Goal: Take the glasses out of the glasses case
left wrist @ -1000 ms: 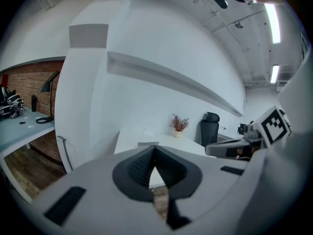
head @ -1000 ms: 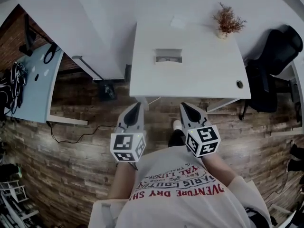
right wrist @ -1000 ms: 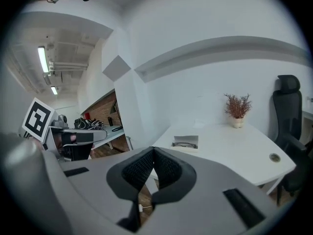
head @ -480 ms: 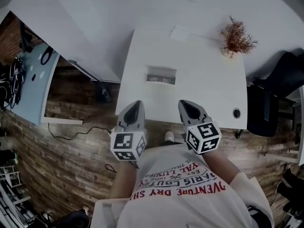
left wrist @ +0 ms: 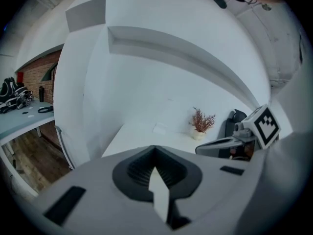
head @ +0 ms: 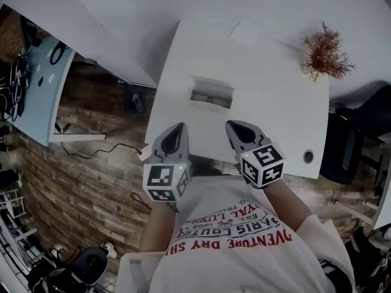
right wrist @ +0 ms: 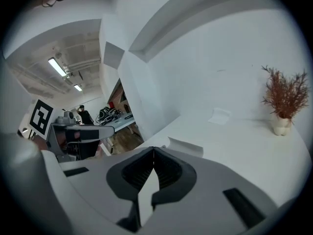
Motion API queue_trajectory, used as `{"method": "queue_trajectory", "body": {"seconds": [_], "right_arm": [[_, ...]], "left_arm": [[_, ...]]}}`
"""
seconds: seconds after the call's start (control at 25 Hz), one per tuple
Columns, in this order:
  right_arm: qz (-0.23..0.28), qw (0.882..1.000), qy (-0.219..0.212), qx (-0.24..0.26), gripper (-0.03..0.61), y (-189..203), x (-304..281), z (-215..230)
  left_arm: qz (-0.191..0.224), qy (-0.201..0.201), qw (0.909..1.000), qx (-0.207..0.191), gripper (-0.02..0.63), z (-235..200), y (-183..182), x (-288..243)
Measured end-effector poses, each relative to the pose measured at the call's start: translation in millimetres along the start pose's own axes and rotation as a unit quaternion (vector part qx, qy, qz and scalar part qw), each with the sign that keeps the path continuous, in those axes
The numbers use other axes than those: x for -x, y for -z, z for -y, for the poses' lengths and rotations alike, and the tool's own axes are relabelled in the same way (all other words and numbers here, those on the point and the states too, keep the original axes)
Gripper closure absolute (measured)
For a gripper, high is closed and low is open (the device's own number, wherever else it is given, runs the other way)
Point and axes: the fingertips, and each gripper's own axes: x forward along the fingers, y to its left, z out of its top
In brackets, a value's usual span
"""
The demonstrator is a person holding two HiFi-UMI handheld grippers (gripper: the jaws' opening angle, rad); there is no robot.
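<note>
On the white table (head: 275, 108), about the middle of its top, the glasses case (head: 211, 92) is found: white, with a dark opening. What lies inside is too small to be made out.

- Left gripper (head: 176, 130): held on the person's side of the case, a little to its left, over the table's near edge and well apart from the case. Its jaws are pressed together with nothing between them.
- Right gripper (head: 236, 128): held on the person's side of the case, a little to its right and level with the left gripper. Its jaws are likewise pressed together and empty. In the right gripper view the case is seen beyond the jaw tips, not touched.
- Slip of paper (head: 245, 33): laid flat beyond the case, near the far edge.
- Dried plant (head: 327, 52): stood beyond the case and to its right, in a small white pot.
- Round cable hole (head: 308, 157): set in the tabletop right of the case, near the front corner.
- Black chair (head: 357, 133): placed further right of the case, off the table.
- Pale blue table (head: 41, 87): placed far left of the case, with black cables on it.
- Wooden floor (head: 91, 182): seen left of the case, below the tabletop.
</note>
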Motion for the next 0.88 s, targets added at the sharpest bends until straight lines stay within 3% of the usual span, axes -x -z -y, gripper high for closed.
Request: {"method": "queue_trajectory", "body": {"seconds": [0.24, 0.44, 0.8, 0.88], "right_arm": [[-0.033, 0.999, -0.006, 0.026, 0.566, -3, -45, 11], [-0.089, 0.995, 0.001, 0.042, 0.566, 4, -82, 28], [-0.182, 0.975, -0.013, 0.125, 0.561, 28, -131, 39], [-0.199, 0.969, -0.015, 0.148, 0.513, 32, -139, 40]], "left_arm": [[-0.02, 0.016, 0.9997, -0.001, 0.617, -21, -3, -37], [-0.046, 0.031, 0.9985, -0.001, 0.617, -40, 0, -71], [-0.09, 0.057, 0.9942, 0.014, 0.617, -59, 22, -104], [-0.095, 0.059, 0.9936, 0.015, 0.617, -63, 24, -108]]}}
